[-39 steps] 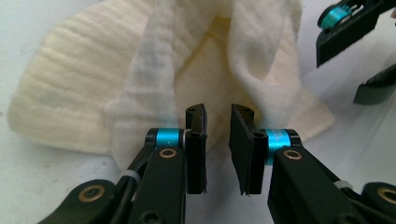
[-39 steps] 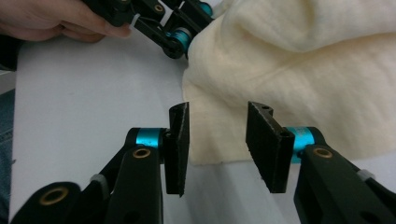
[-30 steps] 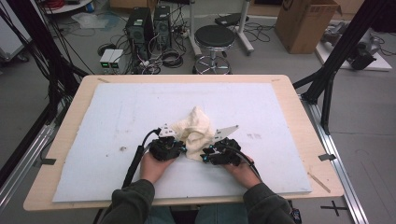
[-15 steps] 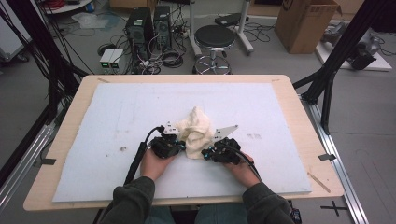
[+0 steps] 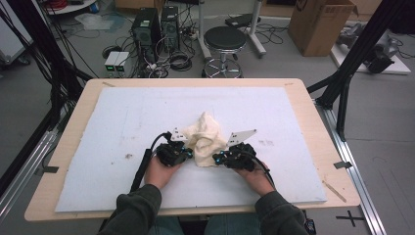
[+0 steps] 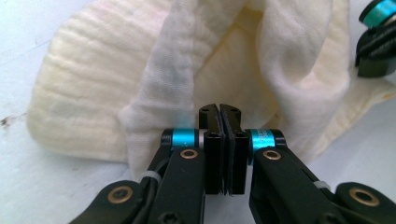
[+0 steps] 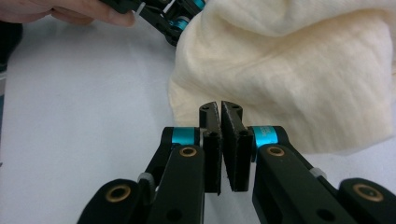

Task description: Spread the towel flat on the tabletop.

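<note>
A crumpled cream cloth [image 5: 208, 134] lies bunched on the white board, near the front middle. My left gripper [image 5: 188, 151] is at the cloth's near left side. In the left gripper view its jaws [image 6: 219, 109] are closed together, with the tips pushed into a fold of the cloth [image 6: 93, 93]. My right gripper [image 5: 218, 157] is at the near right side. In the right gripper view its jaws [image 7: 219, 106] are closed with the tips on the cloth's lower edge [image 7: 303, 70]. The left gripper [image 7: 173, 21] shows across the cloth.
The white foam board [image 5: 122, 112] covers most of the wooden table [image 5: 78, 122]. Beyond the far edge stand a round stool [image 5: 225, 39], computer towers [image 5: 156, 24] and cables on the floor. Black frame posts [image 5: 342, 83] rise at the right.
</note>
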Available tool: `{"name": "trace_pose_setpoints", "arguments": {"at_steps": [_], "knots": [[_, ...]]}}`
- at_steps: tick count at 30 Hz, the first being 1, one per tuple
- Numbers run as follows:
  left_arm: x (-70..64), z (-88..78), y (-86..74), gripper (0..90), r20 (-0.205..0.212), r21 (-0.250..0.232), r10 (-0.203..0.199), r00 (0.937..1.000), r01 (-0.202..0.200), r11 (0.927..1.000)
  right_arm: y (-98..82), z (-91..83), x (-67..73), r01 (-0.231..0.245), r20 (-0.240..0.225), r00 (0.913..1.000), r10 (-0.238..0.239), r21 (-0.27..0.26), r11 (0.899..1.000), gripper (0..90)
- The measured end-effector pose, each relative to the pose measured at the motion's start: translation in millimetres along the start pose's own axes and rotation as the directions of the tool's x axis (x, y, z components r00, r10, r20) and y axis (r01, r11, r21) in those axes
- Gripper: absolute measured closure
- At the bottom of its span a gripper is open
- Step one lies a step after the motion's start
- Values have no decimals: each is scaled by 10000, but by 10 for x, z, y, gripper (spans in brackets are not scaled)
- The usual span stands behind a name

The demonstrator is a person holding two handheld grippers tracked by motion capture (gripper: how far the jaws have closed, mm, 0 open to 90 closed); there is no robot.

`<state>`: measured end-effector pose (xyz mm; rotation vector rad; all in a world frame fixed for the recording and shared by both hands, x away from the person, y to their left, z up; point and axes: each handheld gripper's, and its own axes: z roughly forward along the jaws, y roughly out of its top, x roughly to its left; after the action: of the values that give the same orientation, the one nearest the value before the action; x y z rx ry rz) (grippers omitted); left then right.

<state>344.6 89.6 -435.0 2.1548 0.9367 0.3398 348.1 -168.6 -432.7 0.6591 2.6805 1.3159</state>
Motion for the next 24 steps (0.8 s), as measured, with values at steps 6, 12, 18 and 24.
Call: {"name": "trace_pose_setpoints", "arguments": {"at_steps": [6, 12, 18, 24], "knots": [[57, -200, -68, 880, -45, -167, 16, 10000, -17, 9999, -2, -69, 20, 141, -86, 9999, -143, -211, 9997, 869], [108, -429, -165, 880, -65, -462, 71, 10000, -74, 9989, -8, -135, 1, 213, -48, 9998, -216, -444, 9988, 869], [134, -642, -242, 880, -107, -748, 100, 9999, -108, 9971, -10, -202, 2, 321, 10, 9995, -321, -416, 9986, 869], [172, -823, -331, 880, -225, -1103, -7, 9997, -18, 9939, -11, -301, 8, 446, 49, 9990, -444, -522, 9976, 869]]}}
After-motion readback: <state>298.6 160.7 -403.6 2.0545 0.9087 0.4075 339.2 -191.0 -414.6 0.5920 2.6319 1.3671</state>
